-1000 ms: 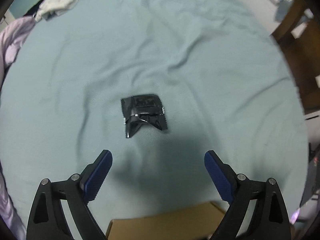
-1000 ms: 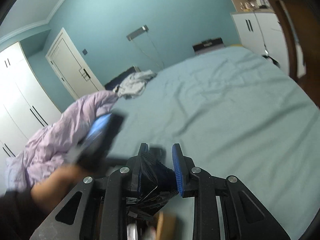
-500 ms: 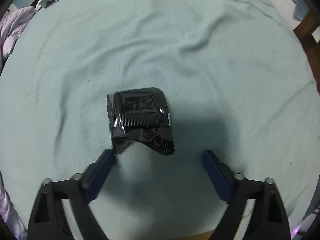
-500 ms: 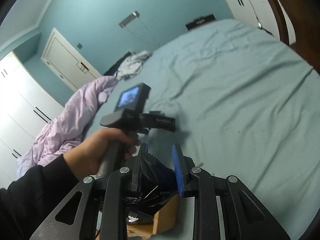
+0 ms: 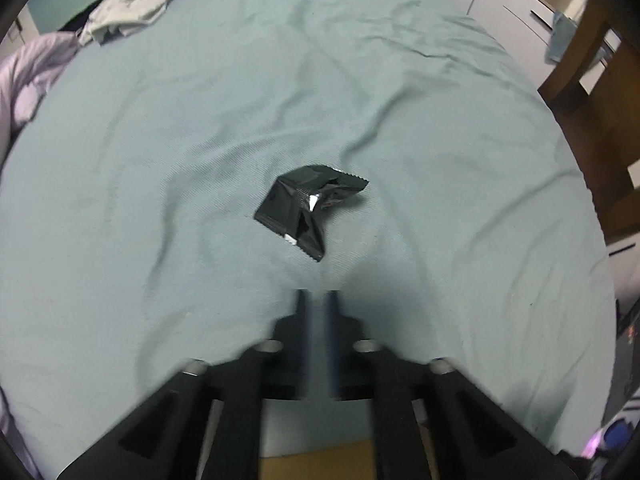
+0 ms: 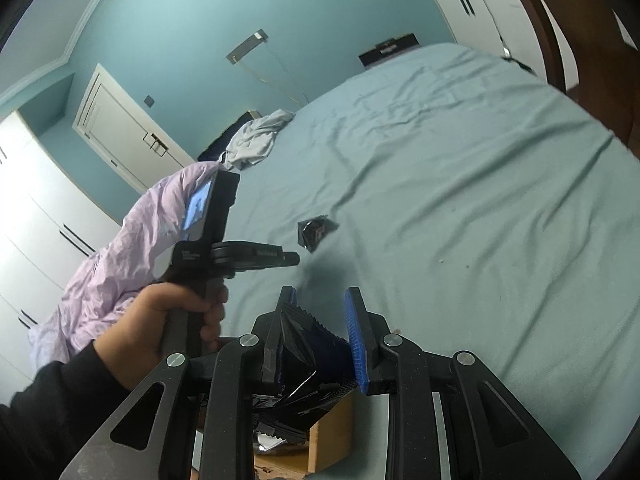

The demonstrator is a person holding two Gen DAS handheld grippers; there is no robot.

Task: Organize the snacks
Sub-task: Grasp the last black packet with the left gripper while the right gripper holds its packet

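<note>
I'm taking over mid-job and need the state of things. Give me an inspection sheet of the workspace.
Surface: bed sheet, teal, wrinkled.
Job's things: loose black snack packet lying crumpled on the sheet, ahead of the left gripper; second black packet in the right gripper; cardboard box below the right gripper, only partly visible.
Clutter: lilac duvet and grey garment at the bed's edge.
Grippers: left gripper fingers nearly together, blurred, holding nothing; right gripper clamped on its packet.
Cables: nothing seen.
Surroundings: white door, white wardrobes.
</note>
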